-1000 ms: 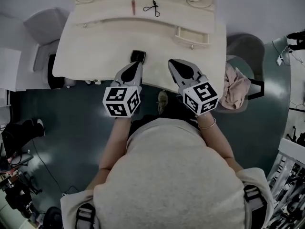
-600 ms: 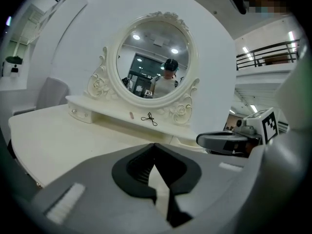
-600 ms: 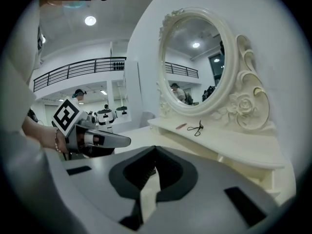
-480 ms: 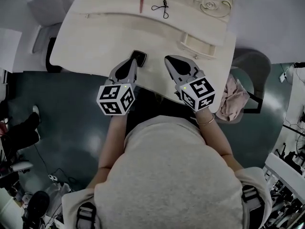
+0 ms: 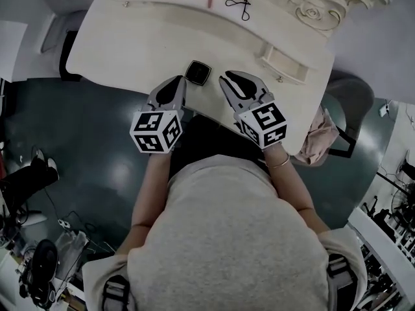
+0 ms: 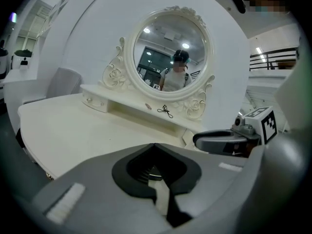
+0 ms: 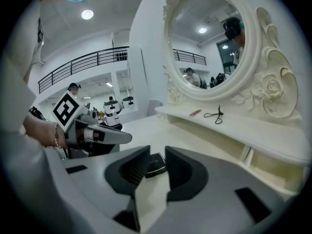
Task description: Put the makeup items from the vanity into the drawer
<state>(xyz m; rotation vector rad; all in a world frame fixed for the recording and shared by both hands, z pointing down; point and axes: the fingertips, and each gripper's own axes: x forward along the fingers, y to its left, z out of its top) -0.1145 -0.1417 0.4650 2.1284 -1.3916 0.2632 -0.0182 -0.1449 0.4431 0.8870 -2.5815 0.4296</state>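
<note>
The person leans forward with the left forearm and right forearm stretched ahead and drawn slightly inward. The left hand-held gripper points forward, its jaws closed tip to tip and empty. Its marker cube sits at the rear, over the hand. The right hand-held gripper lies just beside it, angled a little toward the left. Its jaws are opening, with a narrow gap between the pads and nothing pressed in it. A bracelet circles the right wrist.
</note>
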